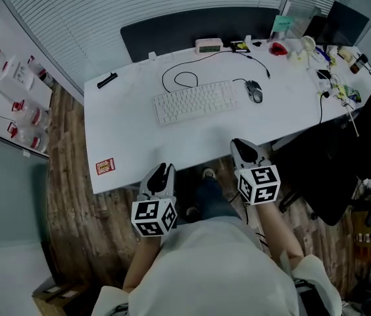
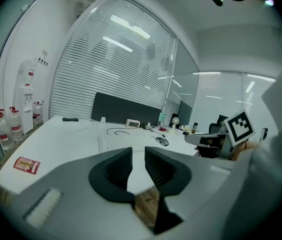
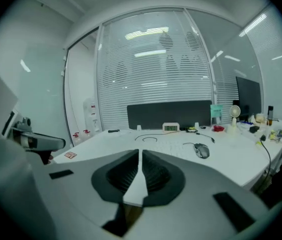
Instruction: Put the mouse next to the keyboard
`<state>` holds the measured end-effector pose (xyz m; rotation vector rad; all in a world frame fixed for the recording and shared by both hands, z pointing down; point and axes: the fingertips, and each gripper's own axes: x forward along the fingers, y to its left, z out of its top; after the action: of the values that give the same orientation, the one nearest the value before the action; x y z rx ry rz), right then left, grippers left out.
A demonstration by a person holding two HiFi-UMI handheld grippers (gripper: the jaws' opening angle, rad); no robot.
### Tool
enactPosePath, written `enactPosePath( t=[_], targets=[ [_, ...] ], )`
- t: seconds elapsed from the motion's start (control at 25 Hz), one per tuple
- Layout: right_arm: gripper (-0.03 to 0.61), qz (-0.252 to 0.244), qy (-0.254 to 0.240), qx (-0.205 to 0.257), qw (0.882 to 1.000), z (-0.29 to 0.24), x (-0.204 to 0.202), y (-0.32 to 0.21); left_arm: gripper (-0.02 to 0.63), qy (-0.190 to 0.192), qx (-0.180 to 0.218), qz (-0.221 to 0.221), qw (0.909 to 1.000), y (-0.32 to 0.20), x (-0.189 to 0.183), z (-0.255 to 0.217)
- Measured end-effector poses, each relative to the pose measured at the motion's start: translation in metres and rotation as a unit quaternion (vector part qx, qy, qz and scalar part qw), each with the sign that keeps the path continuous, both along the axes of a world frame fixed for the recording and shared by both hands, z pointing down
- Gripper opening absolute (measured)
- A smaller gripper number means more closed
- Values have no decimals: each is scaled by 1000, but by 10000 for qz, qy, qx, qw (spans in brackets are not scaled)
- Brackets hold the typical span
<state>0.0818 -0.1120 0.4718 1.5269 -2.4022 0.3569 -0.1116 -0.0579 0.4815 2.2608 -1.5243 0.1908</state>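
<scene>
Card (image 1: 105, 166): table's (image 1: 139, 143) near left corner.
Left gripper (image 1: 162, 172): off the near edge; jaws narrowly apart, empty.
Keyboard (image 1: 195, 101): mid-table, cable (image 1: 177, 78) looped behind.
Mouse (image 1: 254, 91): just right of keyboard.
Right gripper (image 1: 243, 149): jaws closed, empty.
Chair (image 1: 343, 157): right.

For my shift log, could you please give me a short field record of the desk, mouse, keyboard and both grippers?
desk: white; keyboard near its middle
mouse: on desk, close beside keyboard's right end, not touching
left gripper: short of the desk's front edge, jaws slightly apart, empty
right gripper: short of the desk's front edge, jaws together, empty
task: mouse lies next to keyboard
</scene>
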Motion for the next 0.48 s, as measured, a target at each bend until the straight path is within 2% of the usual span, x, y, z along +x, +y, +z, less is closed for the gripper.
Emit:
enactPosePath(
  t=[0.12, 0.48],
  targets=[
    [3, -118, -118, 145, 9998, -7, -14, 18, 63, -5, 48, -7, 10000, 11, -3, -2],
    [2, -350, -349, 359, 9981, -16, -34, 57, 13, -39, 173, -33, 9998, 30, -5, -6]
  ],
)
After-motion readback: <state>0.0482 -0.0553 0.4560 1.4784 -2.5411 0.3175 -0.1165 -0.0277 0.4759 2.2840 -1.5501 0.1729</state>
